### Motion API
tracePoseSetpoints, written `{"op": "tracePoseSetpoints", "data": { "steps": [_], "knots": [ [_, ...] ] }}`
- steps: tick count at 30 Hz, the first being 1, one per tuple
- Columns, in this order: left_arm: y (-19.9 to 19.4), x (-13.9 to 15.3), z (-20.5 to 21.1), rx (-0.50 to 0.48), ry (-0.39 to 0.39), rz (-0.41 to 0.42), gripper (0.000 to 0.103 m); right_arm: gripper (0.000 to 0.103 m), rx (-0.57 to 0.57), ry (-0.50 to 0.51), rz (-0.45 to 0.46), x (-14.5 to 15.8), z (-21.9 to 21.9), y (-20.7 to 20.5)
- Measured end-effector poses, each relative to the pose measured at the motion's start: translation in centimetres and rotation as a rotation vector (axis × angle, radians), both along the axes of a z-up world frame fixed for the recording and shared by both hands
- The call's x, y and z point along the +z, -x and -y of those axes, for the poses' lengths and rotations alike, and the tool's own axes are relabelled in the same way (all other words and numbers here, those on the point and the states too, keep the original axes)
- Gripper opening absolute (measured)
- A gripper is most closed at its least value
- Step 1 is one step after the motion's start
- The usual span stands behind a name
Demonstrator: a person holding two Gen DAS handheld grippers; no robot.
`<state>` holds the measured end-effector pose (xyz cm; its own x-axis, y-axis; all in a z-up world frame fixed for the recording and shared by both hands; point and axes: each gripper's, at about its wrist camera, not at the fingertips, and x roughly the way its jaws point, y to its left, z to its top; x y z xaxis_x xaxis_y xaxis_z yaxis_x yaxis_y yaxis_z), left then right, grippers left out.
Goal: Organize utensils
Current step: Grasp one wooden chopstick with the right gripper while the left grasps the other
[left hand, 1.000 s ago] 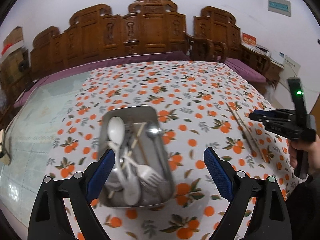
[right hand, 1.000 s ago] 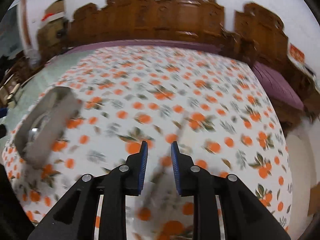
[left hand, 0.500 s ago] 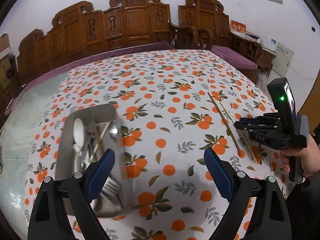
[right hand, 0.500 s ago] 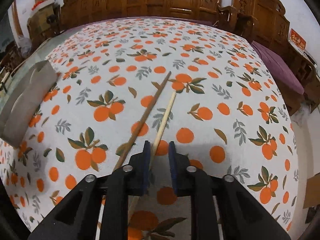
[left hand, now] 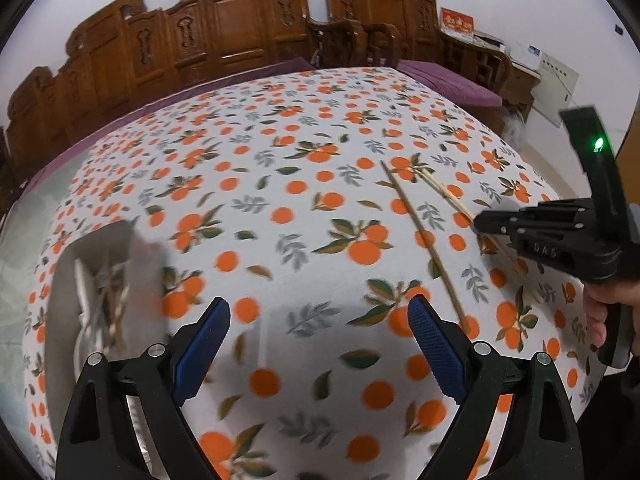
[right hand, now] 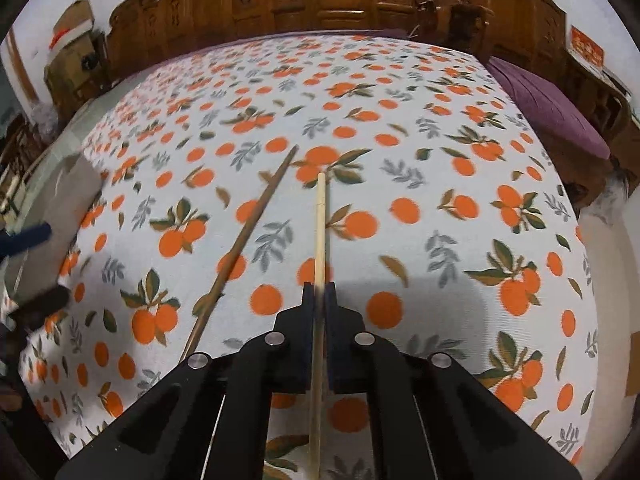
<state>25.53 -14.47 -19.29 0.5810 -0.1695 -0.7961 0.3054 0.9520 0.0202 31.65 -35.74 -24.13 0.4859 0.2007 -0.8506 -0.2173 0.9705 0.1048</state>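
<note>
Two chopsticks lie side by side on the orange-print tablecloth. My right gripper is shut on the pale chopstick, which runs out ahead between its pads. The dark brown chopstick lies free just left of it. From the left wrist view the right gripper sits low over the pale chopstick, with the dark chopstick beside it. My left gripper hangs open above bare cloth with nothing between its fingers. The metal tray at the left holds several blurred utensils.
Carved wooden chairs line the far side of the table. The cloth drops off at the right edge near a purple cushion. A person's hand grips the right gripper's handle. The tray's wall shows at the left of the right wrist view.
My right gripper closed on the pale chopstick. The left gripper swung right, away from the tray toward the chopsticks, staying open.
</note>
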Motion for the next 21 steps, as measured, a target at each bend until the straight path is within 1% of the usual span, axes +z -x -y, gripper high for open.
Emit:
{"op": "tracePoseSetpoints", "data": {
  "steps": [5, 6, 7, 9, 12, 14, 15, 17, 18, 20, 21],
  "knots": [
    [-1.0, -0.6, 3.0, -0.067, 0.025, -0.013, 0.087, 0.006, -0.014, -0.026, 0.025, 0.7, 1.5, -0.1],
    [-1.2, -0.7, 3.7, -0.079, 0.021, -0.015, 0.085, 0.006, -0.018, -0.032, 0.026, 0.7, 1.7, -0.2],
    [-1.4, -0.8, 4.4, -0.093, 0.022, -0.017, 0.078, 0.006, -0.020, -0.035, 0.027, 0.8, 1.8, -0.2],
    [-1.9, -1.2, 5.6, -0.109, 0.021, -0.029, 0.071, 0.006, -0.025, -0.037, 0.030, 0.8, 2.1, -0.2],
    [-2.6, -1.8, 7.1, -0.123, 0.021, -0.052, 0.066, 0.006, -0.033, -0.048, 0.035, 0.9, 2.4, -0.2],
    [-2.9, -2.2, 7.8, -0.127, 0.016, -0.055, 0.059, 0.006, -0.037, -0.055, 0.036, 1.0, 2.6, -0.3],
    [-3.1, -2.4, 8.1, -0.128, 0.014, -0.061, 0.053, 0.006, -0.039, -0.059, 0.037, 1.0, 2.7, -0.3],
    [-3.4, -2.9, 8.5, -0.132, 0.016, -0.078, 0.045, 0.006, -0.039, -0.063, 0.039, 1.1, 2.6, -0.3],
    [-3.5, -3.1, 8.7, -0.133, 0.018, -0.084, 0.039, 0.006, -0.036, -0.064, 0.039, 1.1, 2.5, -0.3],
    [-3.8, -3.4, 8.9, -0.132, 0.017, -0.092, 0.036, 0.006, -0.033, -0.065, 0.038, 1.1, 2.4, -0.3],
    [-3.9, -3.5, 9.0, -0.130, 0.020, -0.094, 0.033, 0.006, -0.031, -0.064, 0.038, 1.0, 2.3, -0.3]
  ]
}}
